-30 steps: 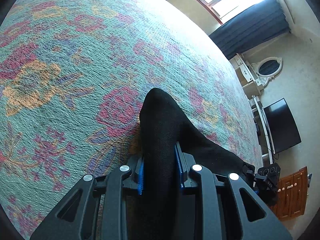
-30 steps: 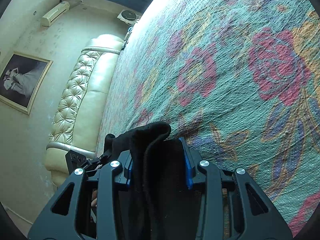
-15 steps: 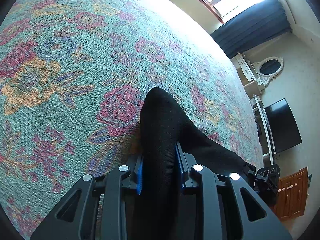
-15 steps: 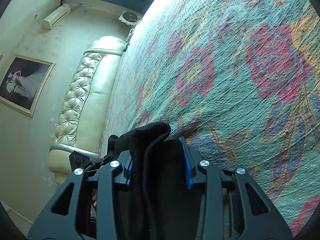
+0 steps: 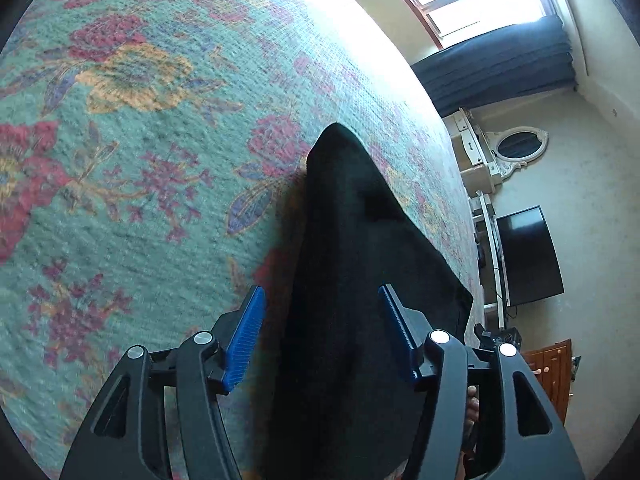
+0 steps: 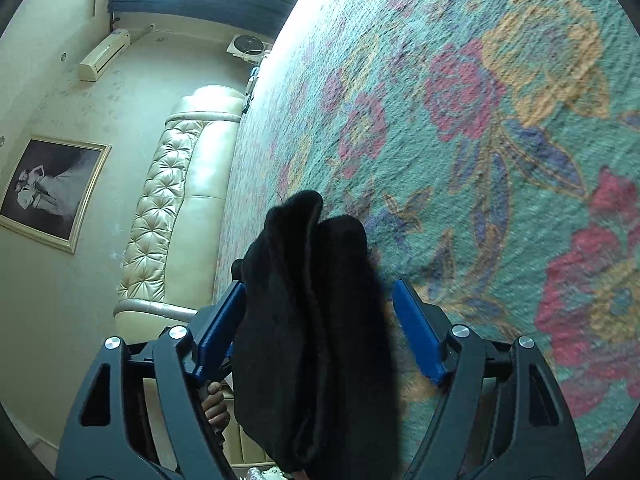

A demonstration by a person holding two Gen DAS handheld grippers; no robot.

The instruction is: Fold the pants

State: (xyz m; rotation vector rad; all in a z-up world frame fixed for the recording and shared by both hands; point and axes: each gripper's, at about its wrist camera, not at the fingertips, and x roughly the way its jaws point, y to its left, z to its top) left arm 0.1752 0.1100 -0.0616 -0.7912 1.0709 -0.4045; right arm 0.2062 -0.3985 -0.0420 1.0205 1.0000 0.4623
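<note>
Left wrist view is showing my left hand-held gripper [image 5: 322, 334] now spreading its jaws, after pinching the black pants [image 5: 352, 280] a moment ago. Right wrist view is showing my right hand-held gripper [image 6: 320, 328] spreading too. The pants are lying on the floral bedspread [image 5: 140, 160], pointing toward twelve o'clock; I judge this fold laid.

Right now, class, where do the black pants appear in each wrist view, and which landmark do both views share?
Left wrist: black pants run bottom centre, between the open left gripper fingers.
Right wrist: pants bunch bottom centre, between the open right gripper fingers.
Shared landmark: floral bedspread.
</note>
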